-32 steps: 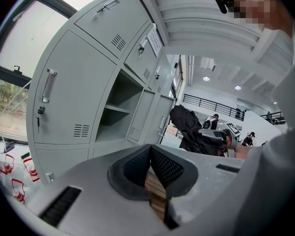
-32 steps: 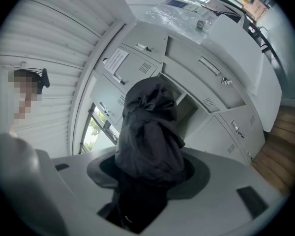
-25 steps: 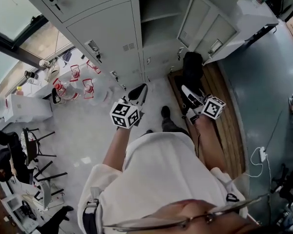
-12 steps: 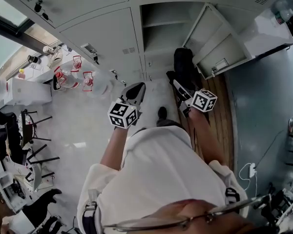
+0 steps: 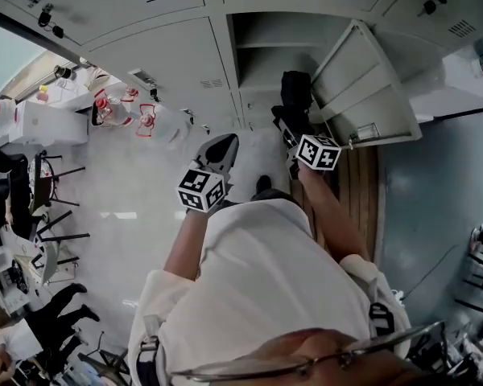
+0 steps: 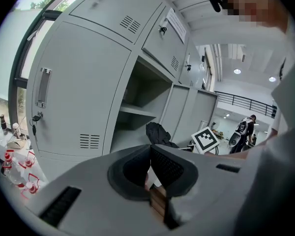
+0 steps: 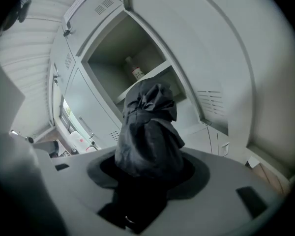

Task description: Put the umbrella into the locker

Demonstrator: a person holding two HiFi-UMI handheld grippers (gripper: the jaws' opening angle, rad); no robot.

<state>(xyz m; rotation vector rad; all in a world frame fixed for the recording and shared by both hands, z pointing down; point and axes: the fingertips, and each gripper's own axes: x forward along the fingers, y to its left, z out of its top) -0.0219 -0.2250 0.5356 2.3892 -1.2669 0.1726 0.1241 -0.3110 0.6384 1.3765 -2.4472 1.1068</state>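
Since a second ago, the right gripper, clamped on the black folded fabric umbrella, has neared the open grey metal locker at upper centre. The left gripper is closed and empty. Best to slide the umbrella fully under the shelf before releasing.

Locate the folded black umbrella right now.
The umbrella sits right of centre in the head view, clamped in the right gripper. Its top points at the open locker compartment, just left of the open door.
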